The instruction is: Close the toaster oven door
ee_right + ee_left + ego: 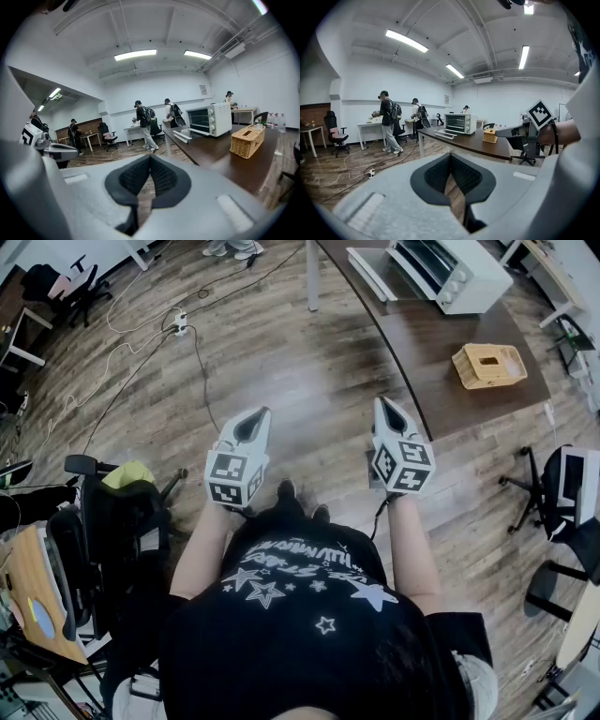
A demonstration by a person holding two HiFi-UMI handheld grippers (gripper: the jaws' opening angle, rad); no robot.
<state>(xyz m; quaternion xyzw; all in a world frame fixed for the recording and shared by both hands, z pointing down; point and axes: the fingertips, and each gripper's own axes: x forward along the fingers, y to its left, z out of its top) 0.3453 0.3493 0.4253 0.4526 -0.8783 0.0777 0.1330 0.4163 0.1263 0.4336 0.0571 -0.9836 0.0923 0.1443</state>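
So the person in the black star-print shirt point(300, 615) is standing on the wood floor point(309, 362) and holding both grippers out in front, tilted a little downward. The left gripper point(252, 418) is sitting closed. In the left gripper view, the left gripper's point(450, 161) tips are meeting and there's nothing between them, just floor showing through the gap lower down. Same deal with the right gripper point(388, 411): its own view is showing the right gripper's point(150, 161) jaws pressed together and empty.

The toaster oven point(450, 268) is sitting up at the far end of the dark brown table point(422, 352), well apart from both grippers. Its door point(370, 273) is hanging wide open, lying flat out in front of the oven opening. Both gripper views are catching it too: the white oven point(460, 123) with the door point(445, 134) sticking out toward the table's edge, and again from the right side, oven point(209, 119) and door point(182, 136).

A small wicker basket point(489, 366) is resting on the same table, nearer to the person than the oven and apart from it.

Off to the left a power strip point(180, 324) with cables is lying on the floor, and a couple of people with backpacks point(386, 119) are standing by the tables in the background.
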